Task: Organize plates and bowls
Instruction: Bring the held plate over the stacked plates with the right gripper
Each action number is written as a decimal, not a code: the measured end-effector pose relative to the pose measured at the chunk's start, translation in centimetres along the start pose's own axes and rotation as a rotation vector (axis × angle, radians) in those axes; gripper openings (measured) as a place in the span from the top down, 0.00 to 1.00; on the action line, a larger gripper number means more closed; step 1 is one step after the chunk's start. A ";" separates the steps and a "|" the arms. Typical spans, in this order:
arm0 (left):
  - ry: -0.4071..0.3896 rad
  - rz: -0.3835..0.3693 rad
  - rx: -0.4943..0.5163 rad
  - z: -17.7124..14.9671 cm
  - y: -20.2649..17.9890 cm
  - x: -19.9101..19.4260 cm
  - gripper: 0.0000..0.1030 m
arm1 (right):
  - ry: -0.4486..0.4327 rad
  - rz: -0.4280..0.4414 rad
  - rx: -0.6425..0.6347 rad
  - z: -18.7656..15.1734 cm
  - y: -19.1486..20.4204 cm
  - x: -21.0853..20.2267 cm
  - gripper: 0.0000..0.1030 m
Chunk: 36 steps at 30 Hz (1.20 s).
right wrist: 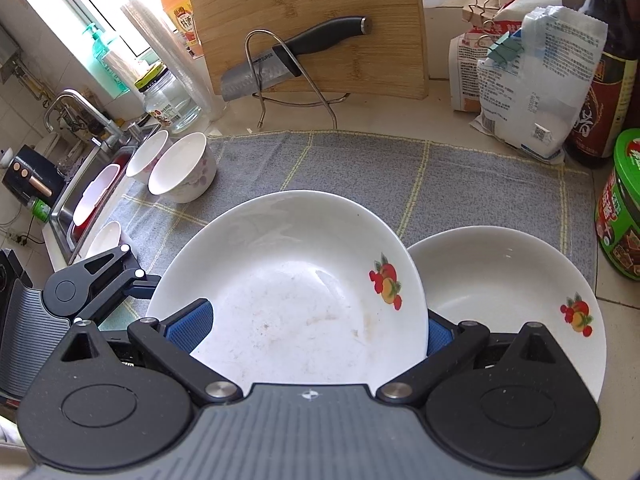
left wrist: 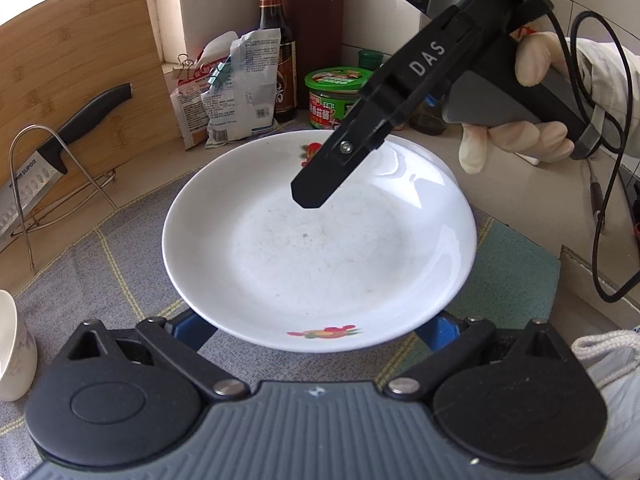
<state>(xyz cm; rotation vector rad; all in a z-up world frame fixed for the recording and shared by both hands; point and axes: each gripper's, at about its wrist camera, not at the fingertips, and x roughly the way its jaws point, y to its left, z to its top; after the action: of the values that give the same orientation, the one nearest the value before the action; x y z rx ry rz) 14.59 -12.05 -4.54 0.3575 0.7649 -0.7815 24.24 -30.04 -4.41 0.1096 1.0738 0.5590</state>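
Grey mat (right wrist: 360, 168): second plate (right wrist: 500, 280) lies flat at right, touching held plate (right wrist: 288, 296), which sits tilted just left of it, overlapping its rim.

Right gripper (right wrist: 308, 328): blue pads wide apart, straddling held plate's near rim; clamped or not, cannot tell.

Left gripper (left wrist: 316, 332): fingers apart at opposite rim, contact unclear.

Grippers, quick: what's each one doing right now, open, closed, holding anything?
Left gripper: jaws spread wide at the near rim of the plate; a grip can't be told.
Right gripper: closed on the same plate's rim, lifting it.
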 end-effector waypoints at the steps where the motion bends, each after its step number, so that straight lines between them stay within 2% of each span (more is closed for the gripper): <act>1: 0.000 -0.005 0.007 0.1 -0.1 0.1 0.02 | -0.004 -0.004 0.006 -0.2 -0.2 -0.3 0.00; 19: 0.026 -0.112 0.094 1.9 -2.3 3.0 0.02 | -0.049 -0.067 0.125 -3.8 -3.9 -3.4 0.00; 36: 0.057 -0.140 0.132 2.9 -3.2 5.3 0.02 | -0.059 -0.078 0.185 -5.1 -6.5 -3.7 0.00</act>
<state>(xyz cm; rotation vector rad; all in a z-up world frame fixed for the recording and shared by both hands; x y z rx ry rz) 16.10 -18.41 -6.48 0.4500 0.7998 -0.9598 20.99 -38.32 -6.20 0.2434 1.0662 0.3829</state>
